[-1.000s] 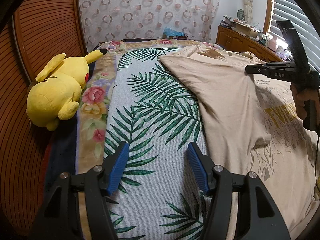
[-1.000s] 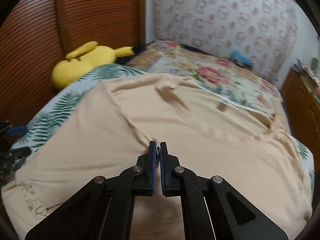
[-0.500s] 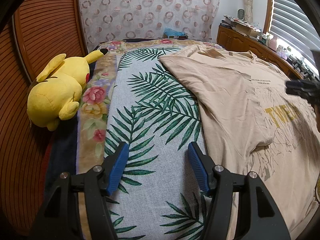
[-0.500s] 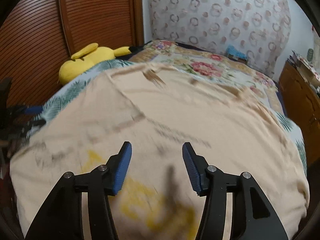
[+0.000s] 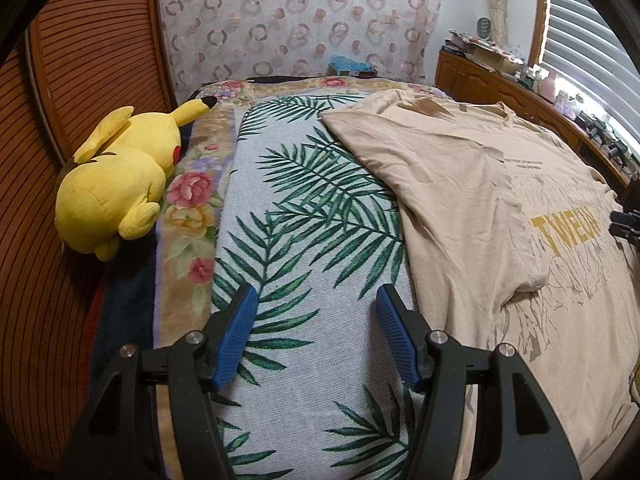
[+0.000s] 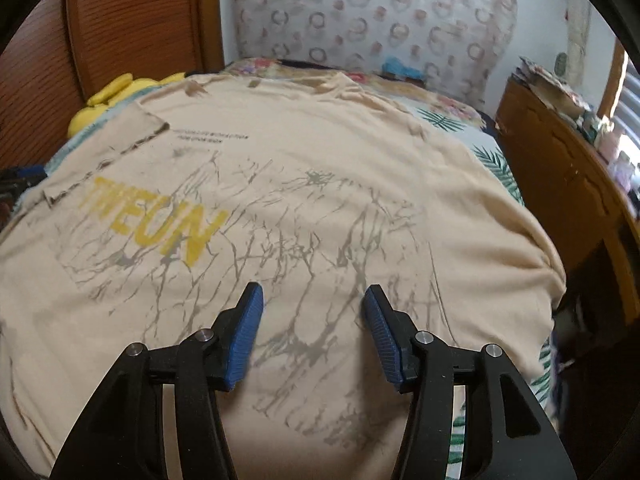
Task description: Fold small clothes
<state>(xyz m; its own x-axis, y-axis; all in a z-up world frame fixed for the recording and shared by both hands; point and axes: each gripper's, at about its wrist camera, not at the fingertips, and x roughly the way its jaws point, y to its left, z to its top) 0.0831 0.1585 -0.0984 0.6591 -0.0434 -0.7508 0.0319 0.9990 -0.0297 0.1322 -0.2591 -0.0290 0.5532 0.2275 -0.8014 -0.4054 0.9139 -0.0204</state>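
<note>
A beige T-shirt [image 5: 460, 184] with a yellow word and a grey crack print lies flat on the bed, and its left side is folded inward over the body. My left gripper [image 5: 317, 294] stands open over the palm-leaf blanket [image 5: 304, 208], left of the shirt, with nothing between its blue pads. Above the printed lower part of the T-shirt [image 6: 320, 140] hovers my right gripper [image 6: 313, 291], open and holding nothing. In the left wrist view only a bit of the right gripper [image 5: 626, 222] shows at the right edge.
A yellow plush toy [image 5: 116, 184] lies at the bed's left side against a brown slatted wooden door [image 5: 80, 60]. A wooden dresser [image 6: 560, 152] with clutter on top runs along the right side. A patterned curtain [image 5: 300, 20] hangs behind the bed's head.
My right gripper went from shut to open and pulled back from the shirt's upper part to over its print; in the left view it slid off to the right edge. The left gripper stayed still.
</note>
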